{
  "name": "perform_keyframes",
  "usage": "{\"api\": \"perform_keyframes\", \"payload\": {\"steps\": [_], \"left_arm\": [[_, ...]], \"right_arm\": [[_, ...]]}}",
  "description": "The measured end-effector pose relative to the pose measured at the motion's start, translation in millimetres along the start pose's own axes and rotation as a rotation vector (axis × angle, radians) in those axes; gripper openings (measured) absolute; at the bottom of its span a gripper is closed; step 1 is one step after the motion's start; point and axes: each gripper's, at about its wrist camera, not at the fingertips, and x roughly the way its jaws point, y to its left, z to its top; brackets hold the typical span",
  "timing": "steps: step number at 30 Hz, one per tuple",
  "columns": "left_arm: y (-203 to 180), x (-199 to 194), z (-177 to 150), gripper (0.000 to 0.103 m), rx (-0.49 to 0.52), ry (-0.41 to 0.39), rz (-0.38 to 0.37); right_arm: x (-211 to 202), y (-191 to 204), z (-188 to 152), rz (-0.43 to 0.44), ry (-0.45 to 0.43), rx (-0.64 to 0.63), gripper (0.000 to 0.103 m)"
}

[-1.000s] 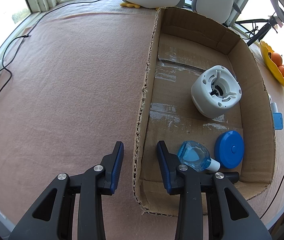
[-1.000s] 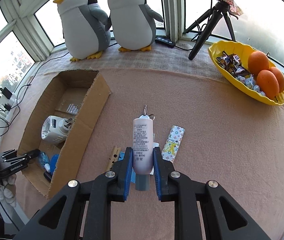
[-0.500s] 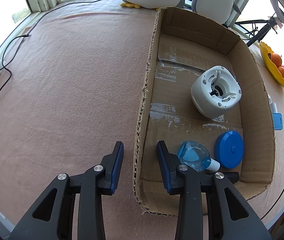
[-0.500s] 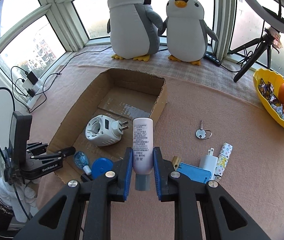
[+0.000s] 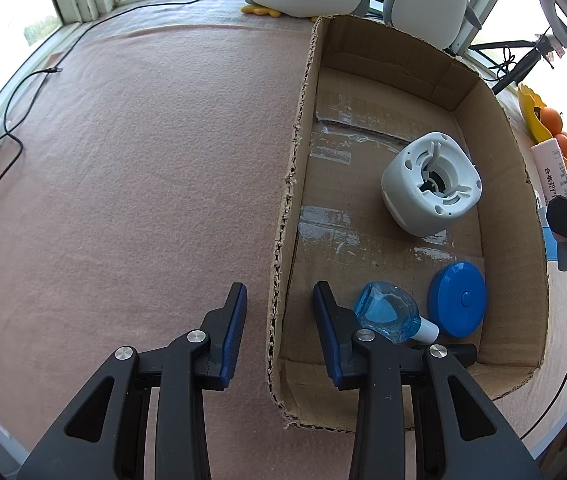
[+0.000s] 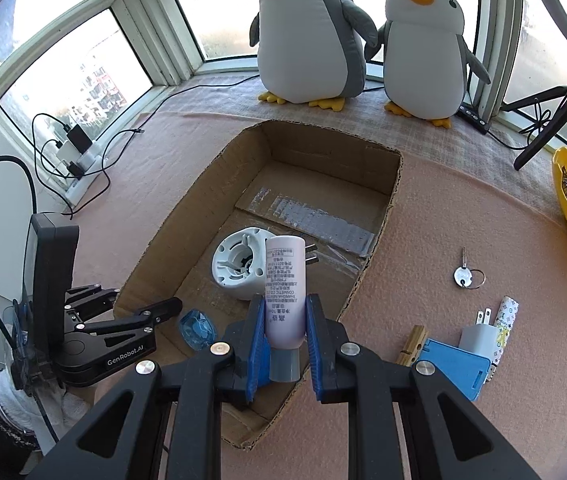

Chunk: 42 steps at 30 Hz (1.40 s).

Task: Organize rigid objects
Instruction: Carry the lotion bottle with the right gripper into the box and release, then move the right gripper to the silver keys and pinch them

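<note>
The cardboard box point(image 6: 267, 216) lies on the counter point(image 5: 123, 160). The left hand-held gripper point(image 5: 279, 304) points steeply down, straddling the box's side wall point(image 5: 283, 240) with nothing pinched, unmoved from a second ago. The right hand-held gripper point(image 6: 283, 320), tilted downward, clamps the pink tube point(image 6: 284, 288) and has swung across from the open counter to above the box's near end, over the white plug-in device point(image 6: 239, 260).

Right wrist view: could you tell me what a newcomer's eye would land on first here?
First, the pink tube clamped upright in the right gripper, over the near end of the open cardboard box. Behind the box, two plush penguins stand at the window. Inside it lies a white plug-in device.
</note>
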Motion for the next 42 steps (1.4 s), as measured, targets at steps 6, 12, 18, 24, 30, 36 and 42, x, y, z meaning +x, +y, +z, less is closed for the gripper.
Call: {"api": "perform_keyframes", "payload": {"steps": [6, 12, 18, 24, 30, 36, 42], "left_arm": [[0.3, 0.2, -0.2, 0.035, 0.000, 0.000, 0.001], [0.2, 0.3, -0.4, 0.035, -0.001, 0.000, 0.000], [0.2, 0.3, -0.6, 0.035, 0.000, -0.001, 0.000], [0.9, 0.5, -0.6, 0.035, 0.001, -0.001, 0.001], [0.8, 0.6, -0.3, 0.035, 0.000, -0.001, 0.000], [1.3, 0.8, -0.6, 0.035, 0.003, -0.001, 0.002], [0.5, 1.2, -0.7, 0.035, 0.007, -0.002, 0.006]], "right_arm": [[5.4, 7.3, -2.2, 0.009, 0.015, -0.013, 0.018], [5.3, 10.5, -1.7, 0.009, 0.015, -0.023, 0.018], [0.5, 13.2, -0.9, 0.018, -0.001, -0.030, 0.026], [-2.8, 18.0, -1.6, 0.000, -0.009, -0.052, 0.026], [-6.1, 13.0, -4.1, -0.001, -0.014, -0.033, 0.026], [-18.7, -3.1, -10.5, -0.011, -0.037, 0.013, 0.026], [-44.7, -40.1, -21.0, -0.046, -0.091, 0.107, 0.026]]}}
